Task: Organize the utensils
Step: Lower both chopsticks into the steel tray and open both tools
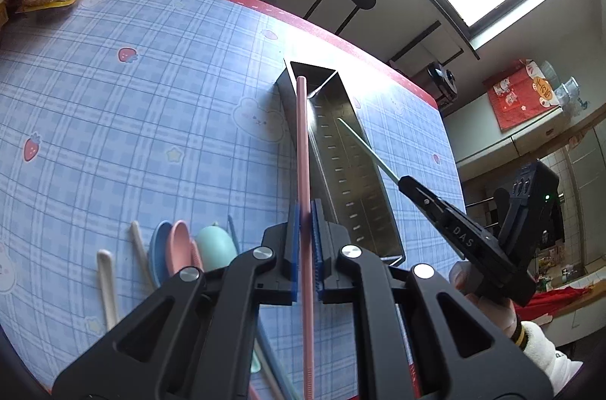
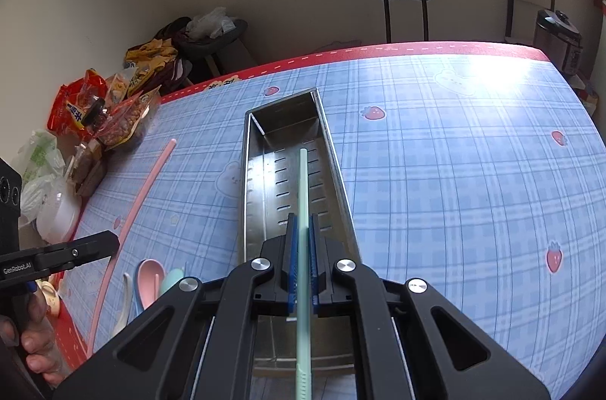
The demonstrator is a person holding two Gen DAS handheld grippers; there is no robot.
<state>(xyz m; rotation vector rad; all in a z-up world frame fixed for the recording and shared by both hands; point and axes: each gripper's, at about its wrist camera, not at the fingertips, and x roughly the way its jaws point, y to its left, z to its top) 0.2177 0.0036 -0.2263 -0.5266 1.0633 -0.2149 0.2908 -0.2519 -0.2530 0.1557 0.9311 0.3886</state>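
My left gripper (image 1: 306, 218) is shut on a pink chopstick (image 1: 302, 142) whose tip reaches over the far end of the long metal tray (image 1: 352, 172). In the right wrist view my right gripper (image 2: 302, 229) is shut on a mint-green chopstick (image 2: 303, 188), held lengthwise above the metal tray (image 2: 261, 150). That tray is slotted along its floor and holds nothing. The right gripper (image 1: 407, 184) with the green chopstick (image 1: 363, 146) shows at the tray's right side in the left wrist view. The left gripper (image 2: 110, 242) and the pink chopstick (image 2: 140, 195) appear at the left in the right wrist view.
Pastel spoons (image 1: 181, 248) and white utensils (image 1: 106, 282) lie on the blue checked tablecloth (image 1: 132, 119) left of the tray; the spoons (image 2: 149, 280) also show near the table's front edge. Snack bags (image 2: 102, 108) crowd the far left corner. A black stool (image 2: 403, 2) stands beyond the table.
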